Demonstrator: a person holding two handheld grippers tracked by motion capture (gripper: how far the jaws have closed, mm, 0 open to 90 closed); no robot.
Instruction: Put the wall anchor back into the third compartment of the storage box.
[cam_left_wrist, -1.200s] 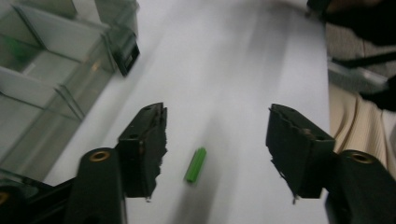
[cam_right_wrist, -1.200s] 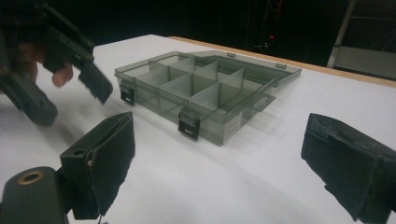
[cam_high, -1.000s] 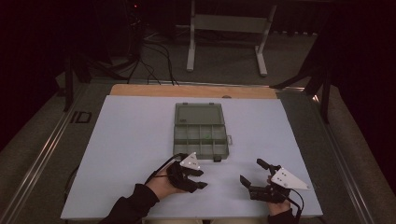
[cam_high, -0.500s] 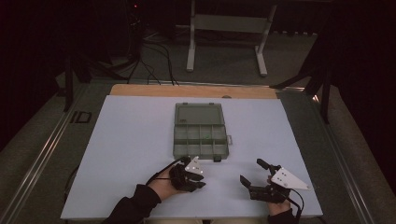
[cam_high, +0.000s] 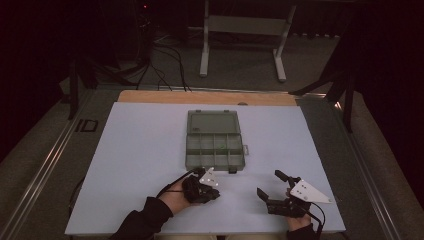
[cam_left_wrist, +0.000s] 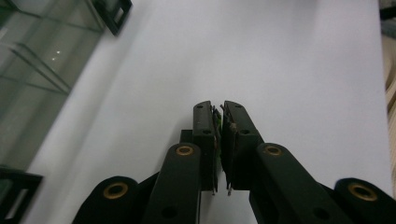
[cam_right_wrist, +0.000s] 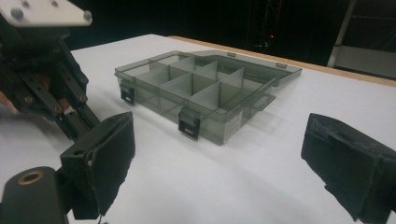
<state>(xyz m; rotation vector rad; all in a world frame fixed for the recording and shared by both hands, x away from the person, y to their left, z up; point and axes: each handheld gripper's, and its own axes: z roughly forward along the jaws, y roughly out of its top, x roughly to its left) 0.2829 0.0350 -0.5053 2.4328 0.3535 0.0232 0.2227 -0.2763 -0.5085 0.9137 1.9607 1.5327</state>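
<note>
An open grey compartment box (cam_high: 200, 150) lies mid-table, its lid (cam_high: 211, 122) folded flat toward the far side; a small green speck (cam_high: 220, 146) sits in one compartment. My left gripper (cam_high: 216, 193) rests on the sheet just in front of the box. In the left gripper view its jaws (cam_left_wrist: 219, 109) have just been closing and now stand shut on a thin green piece (cam_left_wrist: 217, 127). My right gripper (cam_high: 268, 183) rests to the right near the front edge, open, with nothing between its pads (cam_right_wrist: 112, 158). The box (cam_right_wrist: 201, 88) lies ahead of it.
A white sheet (cam_high: 140, 150) covers the table, with a wooden strip (cam_high: 205, 97) along its far edge. A metal stand (cam_high: 240, 45) and cables are on the floor beyond. The box corner (cam_left_wrist: 37, 60) is at the left in the left gripper view.
The left gripper's jaws have closed from open to shut. Both hands stay where they were, and the right gripper is unchanged.
</note>
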